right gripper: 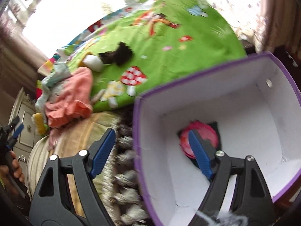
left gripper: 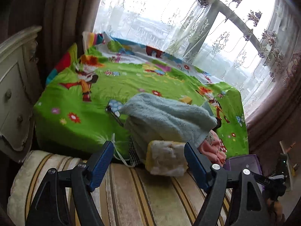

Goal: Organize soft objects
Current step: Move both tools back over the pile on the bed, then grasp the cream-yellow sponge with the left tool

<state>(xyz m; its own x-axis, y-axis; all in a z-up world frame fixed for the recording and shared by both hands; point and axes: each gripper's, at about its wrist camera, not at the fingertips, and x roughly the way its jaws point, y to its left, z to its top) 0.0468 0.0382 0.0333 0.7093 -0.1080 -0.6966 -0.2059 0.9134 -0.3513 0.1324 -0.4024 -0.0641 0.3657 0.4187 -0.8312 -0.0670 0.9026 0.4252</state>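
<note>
In the left wrist view a fluffy light-blue towel (left gripper: pixel 165 116) lies heaped on the green cartoon bedsheet (left gripper: pixel 79 116), with a pink cloth (left gripper: pixel 212 146) beside it. A yellow-and-white sponge block (left gripper: pixel 167 158) sits at the bed's near edge. My left gripper (left gripper: pixel 148 162) is open, the block showing between its blue fingers without touching the pads. My right gripper (right gripper: pixel 152 150) is open and empty, straddling the near wall of a purple box (right gripper: pixel 216 71). Inside the box a pink round soft thing (right gripper: pixel 205 131) lies on something black.
A striped cushioned bench (left gripper: pixel 122 192) runs along the bed's foot. A cream dresser (left gripper: pixel 13 94) stands at the left, a curtained window (left gripper: pixel 169 18) behind the bed. A black furry item (right gripper: pixel 116 54) and a white block (right gripper: pixel 93 62) lie further up the sheet.
</note>
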